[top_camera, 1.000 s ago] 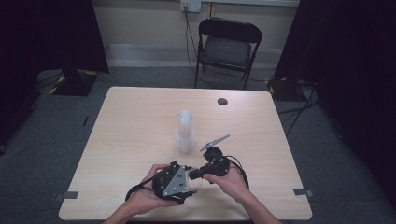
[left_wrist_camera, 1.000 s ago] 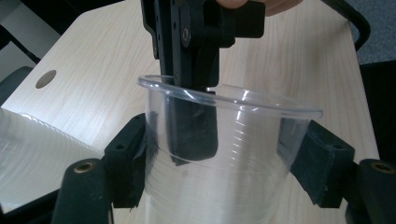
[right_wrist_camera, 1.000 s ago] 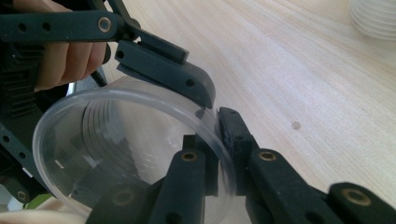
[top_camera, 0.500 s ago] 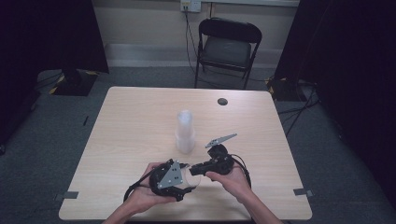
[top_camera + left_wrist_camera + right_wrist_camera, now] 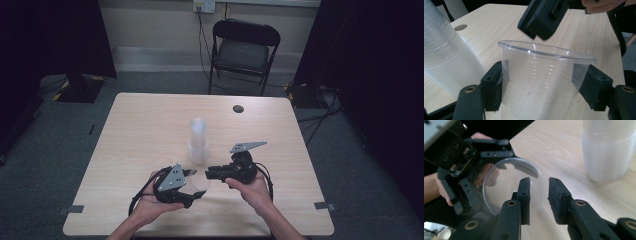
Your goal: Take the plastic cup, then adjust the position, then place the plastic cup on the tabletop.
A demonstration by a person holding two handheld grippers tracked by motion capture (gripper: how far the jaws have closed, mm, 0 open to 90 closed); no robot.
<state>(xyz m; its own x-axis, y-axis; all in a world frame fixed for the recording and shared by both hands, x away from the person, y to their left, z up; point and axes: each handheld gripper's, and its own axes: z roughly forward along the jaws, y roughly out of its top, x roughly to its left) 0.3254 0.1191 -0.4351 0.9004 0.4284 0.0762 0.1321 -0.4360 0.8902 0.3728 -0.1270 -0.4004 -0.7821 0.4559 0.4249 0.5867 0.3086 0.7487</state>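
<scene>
Since a second ago the right gripper (image 5: 212, 173) has swung from pointing up the table to pointing left, so its jaws now face the cup held by the left gripper (image 5: 196, 190), which has stayed near the front edge.

A light wooden table (image 5: 150, 125) fills the middle of the high view, on grey carpet. Beyond its far edge stands a black folding chair (image 5: 243, 52). Near the table's centre is an upside-down stack of clear plastic cups (image 5: 198, 141), standing upright. A small dark round hole (image 5: 238, 108) sits near the far edge.

At the front, a person's two hands each hold a black gripper. The left gripper's jaws are spread wide and press on both sides of a single clear plastic cup (image 5: 541, 82), just below its rim. In the right gripper view, the right gripper's jaws stand a narrow gap apart with nothing between them, just in front of the cup's open mouth (image 5: 511, 186). The stack stands just beyond both grippers
</scene>
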